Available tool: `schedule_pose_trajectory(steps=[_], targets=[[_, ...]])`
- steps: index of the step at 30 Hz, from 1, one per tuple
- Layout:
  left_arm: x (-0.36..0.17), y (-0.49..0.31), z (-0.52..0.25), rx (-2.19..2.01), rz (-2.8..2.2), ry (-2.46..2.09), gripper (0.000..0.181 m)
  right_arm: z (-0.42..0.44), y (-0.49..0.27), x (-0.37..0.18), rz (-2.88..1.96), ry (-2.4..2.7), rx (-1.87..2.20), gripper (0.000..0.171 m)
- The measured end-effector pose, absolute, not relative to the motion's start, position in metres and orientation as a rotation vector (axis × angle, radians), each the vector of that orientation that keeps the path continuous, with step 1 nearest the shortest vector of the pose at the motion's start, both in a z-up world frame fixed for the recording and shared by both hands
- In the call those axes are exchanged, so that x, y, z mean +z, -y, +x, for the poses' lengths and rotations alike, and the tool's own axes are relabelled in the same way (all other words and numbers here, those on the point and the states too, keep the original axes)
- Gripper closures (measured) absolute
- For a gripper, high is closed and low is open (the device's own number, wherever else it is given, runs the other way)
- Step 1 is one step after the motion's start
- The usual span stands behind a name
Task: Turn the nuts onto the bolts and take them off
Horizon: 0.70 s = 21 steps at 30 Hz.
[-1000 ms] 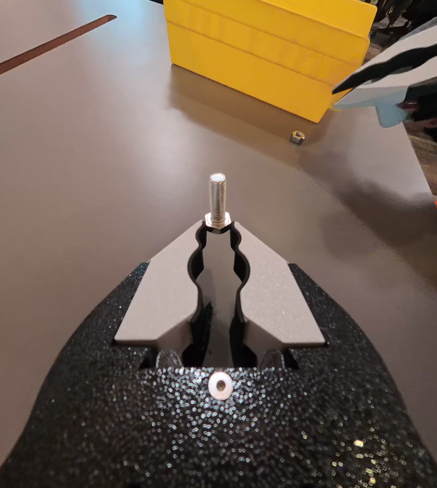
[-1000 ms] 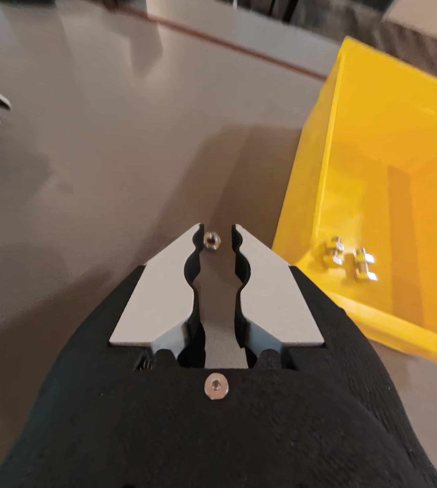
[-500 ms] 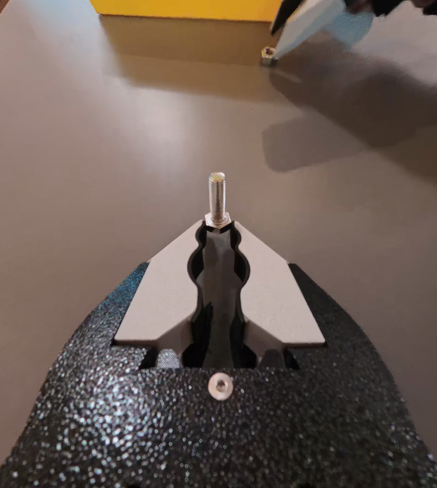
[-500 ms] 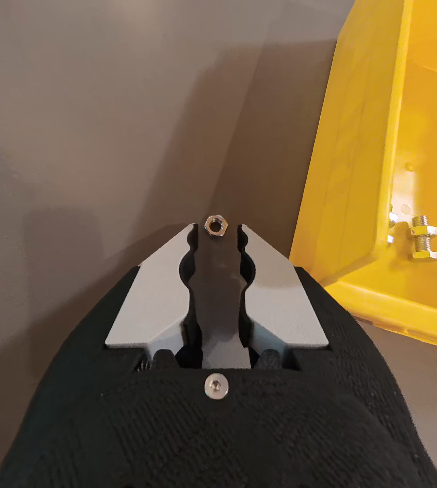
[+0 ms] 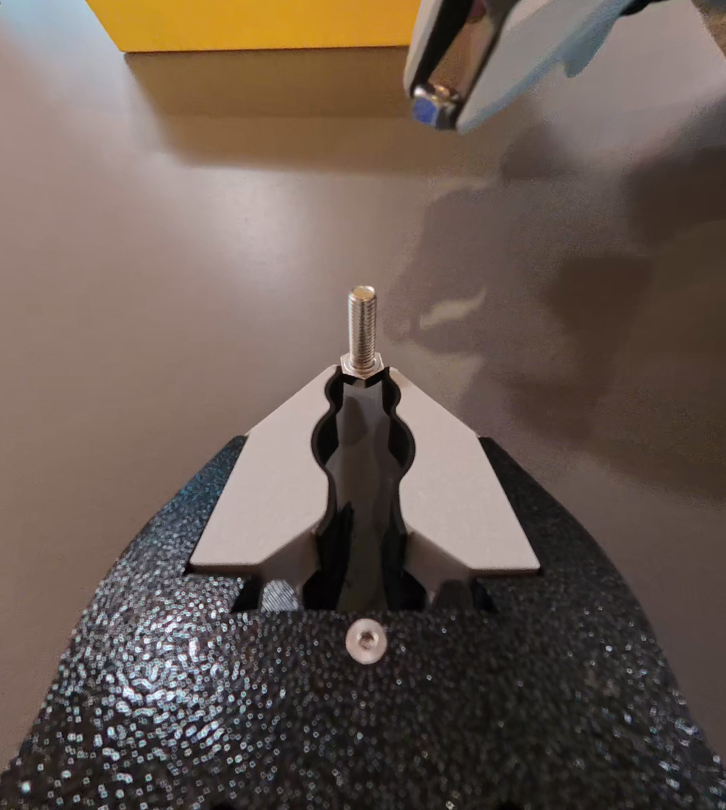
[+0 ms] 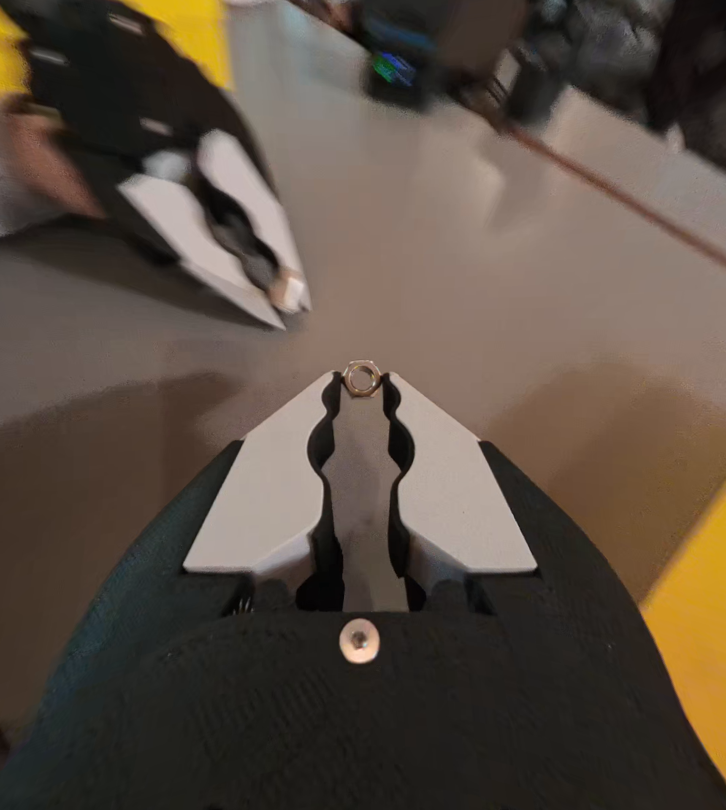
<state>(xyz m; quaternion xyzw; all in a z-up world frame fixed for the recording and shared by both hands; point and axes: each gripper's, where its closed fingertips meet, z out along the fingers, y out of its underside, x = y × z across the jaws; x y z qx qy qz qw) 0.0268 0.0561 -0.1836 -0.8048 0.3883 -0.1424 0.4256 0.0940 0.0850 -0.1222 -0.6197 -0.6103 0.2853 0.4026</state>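
Left gripper [image 5: 361, 374] pinches bolt [image 5: 362, 329] by its head, threads pointing forward above the bench [image 5: 133, 285]. Right gripper [image 6: 362, 378] clamps nut [image 6: 362, 379] at its fingertips, well apart from the bolt. Risks: tiny grip slips, nut drops; tilted nut cross-threads. Yellow bin [image 5: 243, 26] behind.

Two grippers in all — left gripper [image 5: 362, 378] clamped on the hex head of one bolt [image 5: 362, 333], threaded shank standing out past its fingertips; right gripper [image 6: 363, 380] pinching one nut [image 6: 363, 379] at its tips, well ahead of the bolt and to its right. One yellow bin [image 5: 260, 24] beyond the left gripper's tips — close at the right gripper's right side. One brown table [image 5: 133, 245] beneath both.
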Motion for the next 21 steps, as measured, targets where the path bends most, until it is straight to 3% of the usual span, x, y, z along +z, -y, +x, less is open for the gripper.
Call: schedule_pose_trajectory(steps=[1,21], targets=[[-0.184,-0.055,0.028,-0.363,-2.011,-0.978,0.166,0.084,-0.071,-0.115,-1.473,1.593,0.745,0.153],[-0.185,-0.043,0.038,-0.455,-1.994,-1.077,0.166,0.037,-0.041,-0.136,-1.192,2.093,0.9,0.154]])
